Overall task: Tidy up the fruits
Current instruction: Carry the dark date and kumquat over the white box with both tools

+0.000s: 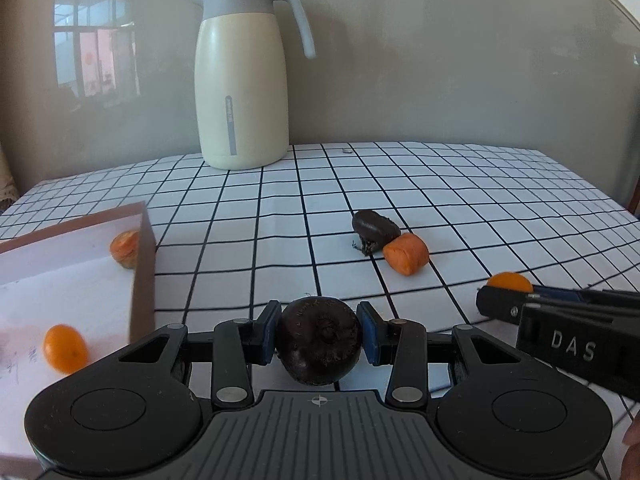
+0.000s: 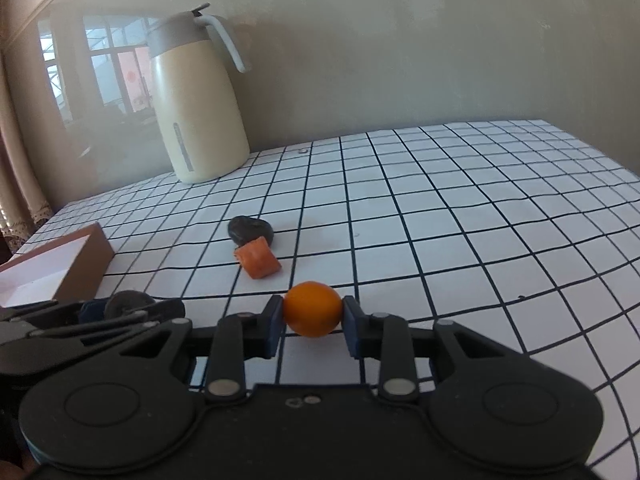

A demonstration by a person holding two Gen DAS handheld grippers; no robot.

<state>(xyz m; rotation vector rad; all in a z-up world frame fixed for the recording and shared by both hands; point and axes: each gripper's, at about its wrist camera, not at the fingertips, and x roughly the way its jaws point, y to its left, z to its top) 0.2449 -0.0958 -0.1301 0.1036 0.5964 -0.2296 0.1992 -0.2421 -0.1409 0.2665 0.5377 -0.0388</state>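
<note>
the round dark brown fruit (image 1: 319, 343) sits clamped in the left tool (image 1: 319, 338), just above the desk (image 1: 440, 184) near its front edge, beside the shallow pink-rimmed cardboard box (image 1: 142, 276). the right tool (image 2: 313, 316) is clamped on a small smooth orange fruit (image 2: 313, 309). a cream thermos jug (image 1: 242, 80) stands at the desk's back edge.

Glossy jug (image 1: 242, 80), matt cardboard box (image 1: 142, 276)

Both wrist views low, forward; share jug (image 1: 242, 80), tablecloth (image 2: 440, 208).
</note>
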